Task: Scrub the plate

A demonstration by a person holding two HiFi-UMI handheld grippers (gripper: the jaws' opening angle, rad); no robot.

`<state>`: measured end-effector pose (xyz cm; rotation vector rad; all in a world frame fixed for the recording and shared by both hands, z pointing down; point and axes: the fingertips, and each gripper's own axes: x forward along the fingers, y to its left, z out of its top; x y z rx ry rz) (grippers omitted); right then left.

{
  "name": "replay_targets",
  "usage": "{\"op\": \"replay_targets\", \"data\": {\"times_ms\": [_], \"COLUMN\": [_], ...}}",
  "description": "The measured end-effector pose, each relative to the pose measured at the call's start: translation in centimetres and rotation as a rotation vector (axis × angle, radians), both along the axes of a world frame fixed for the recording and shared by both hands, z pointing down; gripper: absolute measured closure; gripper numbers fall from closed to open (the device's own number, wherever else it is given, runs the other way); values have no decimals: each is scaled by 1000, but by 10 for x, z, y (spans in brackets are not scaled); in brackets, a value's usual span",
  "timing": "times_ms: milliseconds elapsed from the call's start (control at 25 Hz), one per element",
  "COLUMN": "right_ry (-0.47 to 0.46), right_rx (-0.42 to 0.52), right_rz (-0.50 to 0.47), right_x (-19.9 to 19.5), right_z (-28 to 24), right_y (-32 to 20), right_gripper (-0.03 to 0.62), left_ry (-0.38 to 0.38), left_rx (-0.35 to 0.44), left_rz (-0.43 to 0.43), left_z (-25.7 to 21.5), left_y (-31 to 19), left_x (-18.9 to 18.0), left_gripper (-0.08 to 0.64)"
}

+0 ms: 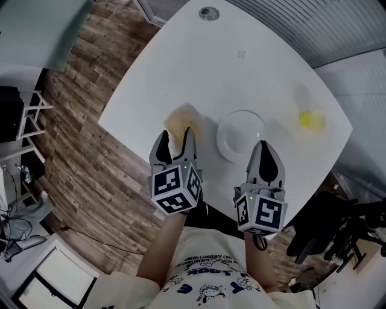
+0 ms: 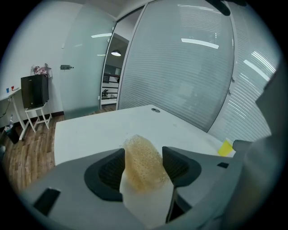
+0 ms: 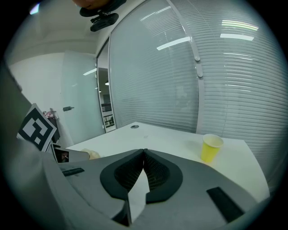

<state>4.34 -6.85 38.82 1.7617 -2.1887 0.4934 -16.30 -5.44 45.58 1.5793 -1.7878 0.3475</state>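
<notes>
A tan sponge (image 1: 180, 122) lies on the white table (image 1: 241, 66), just left of the round white plate (image 1: 240, 136). My left gripper (image 1: 177, 136) stands open around the sponge's near end. In the left gripper view the sponge (image 2: 143, 167) sits between the wide-apart jaws of the left gripper (image 2: 143, 155), and the pads do not press on it. My right gripper (image 1: 265, 148) hovers at the plate's near right edge, shut with nothing in it. In the right gripper view the right gripper (image 3: 144, 152) has its tips together, and its body hides the plate.
A yellow paper cup (image 1: 312, 121) stands on the table right of the plate, also seen as the cup (image 3: 210, 148) ahead and right. A round cable port (image 1: 208, 13) sits at the table's far end. Wooden floor lies to the left, a dark chair (image 1: 325, 229) at the lower right.
</notes>
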Motion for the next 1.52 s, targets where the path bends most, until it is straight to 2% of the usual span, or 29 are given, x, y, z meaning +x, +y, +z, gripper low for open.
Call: {"op": "replay_targets", "data": {"times_ms": [200,440,680,1000,1240,1520], "right_ry": [14,-5,11,5,-15,-12], "right_rx": [-20,-22,-22,-26,-8,0], "right_rz": [3,20,9,27,40,54], "right_x": [2,9,10,15,19,23], "right_z": [0,5,5,5,-2,-11], "right_y": [1,0,-1,0,-1,0], "right_gripper": [572,572,572,572,572,572], "left_ry": [41,27,-1,79,83,96], "left_rx": [-25,-49,-65,-47,-36,24], "left_rz": [9,42,87,110,130,168], "left_z": [10,17,23,22,14,-14], "left_y": [-1,-6,-8,-6,-7,-13], "left_x": [9,17,17,14,15,21], "left_gripper": [275,296,352,434,448,448]}}
